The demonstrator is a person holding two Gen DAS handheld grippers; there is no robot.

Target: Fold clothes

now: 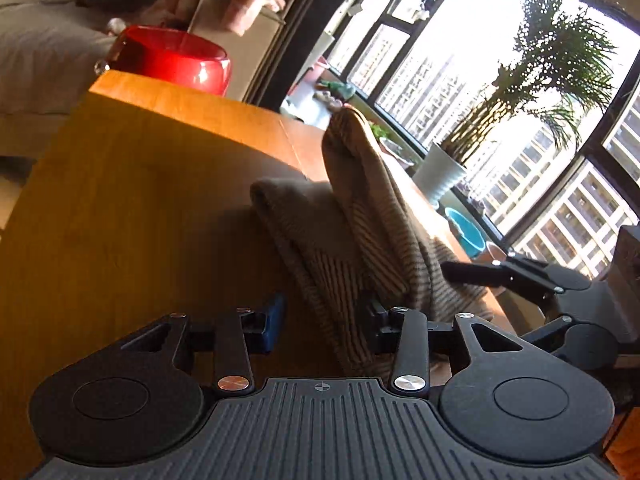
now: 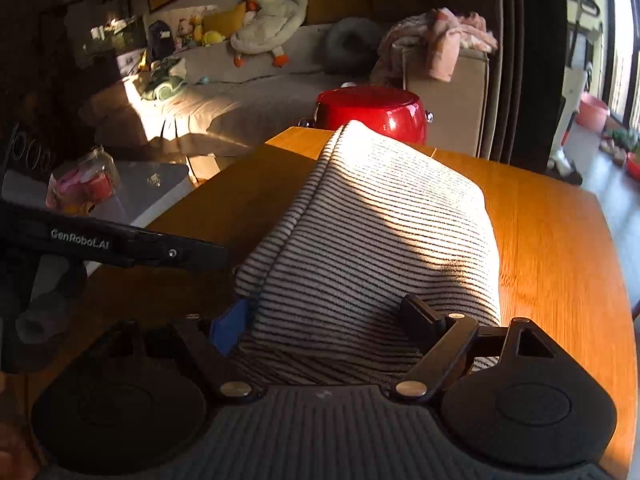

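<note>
Left gripper [image 1: 322, 326]: jaws part-way apart, striped garment [image 1: 360, 232] running up between them. The right-hand pad sits against the cloth; the blue left pad [image 1: 274, 322] shows a gap to the fabric, so no clamp visible. Right gripper [image 2: 326, 320]: jaws wide, straddling the near edge of the same garment [image 2: 372, 232]. Blue pad touches the left side of the cloth, and the black finger [image 2: 420, 318] lies on top of the folds. Can't tell if it's actually pinching; it looks more like a loose bracket around the bundle.

The garment is beige with thin dark stripes, bunched and partly folded, humped up in the middle and resting on the wooden table [image 2: 560, 248]. The near edge is at both grippers, the far end toward the red pot [image 2: 372, 114] at the table's far edge.

Beyond that: sofa [image 2: 256, 88] with plush duck [image 2: 268, 20], pink clothes [image 2: 444, 40] draped over its armrest. The window side has a potted palm [image 1: 532, 80] in a white pot.
</note>
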